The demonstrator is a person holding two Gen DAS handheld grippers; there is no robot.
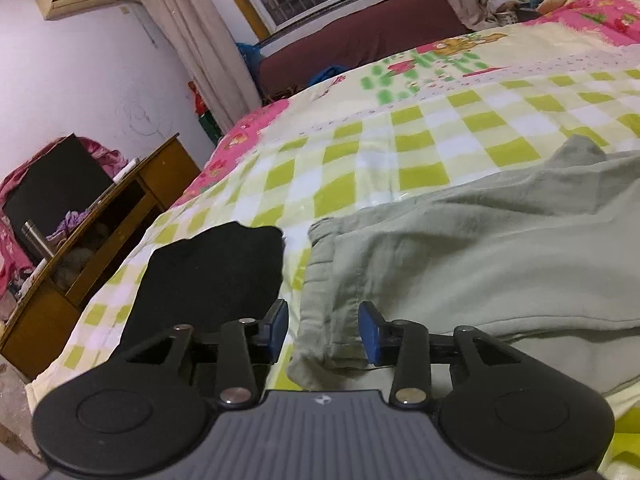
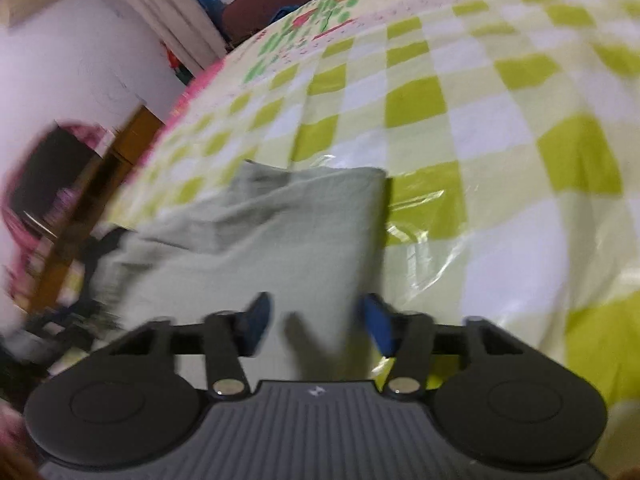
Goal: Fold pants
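Checked bed [image 1: 420, 136]: pale green pants [image 1: 480, 248] lie flat. Left gripper [image 1: 324, 330] jaws apart around waistband corner; right gripper [image 2: 316, 322] jaws straddle cloth, ungripped.

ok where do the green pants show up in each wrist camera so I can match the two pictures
Left wrist view: the green pants fill the lower right, an edge lying between the left gripper's open pads.
Right wrist view: the pants run up the centre from the right gripper, blurred.
Shared landmark: the green-and-white checked bedcover beneath them.
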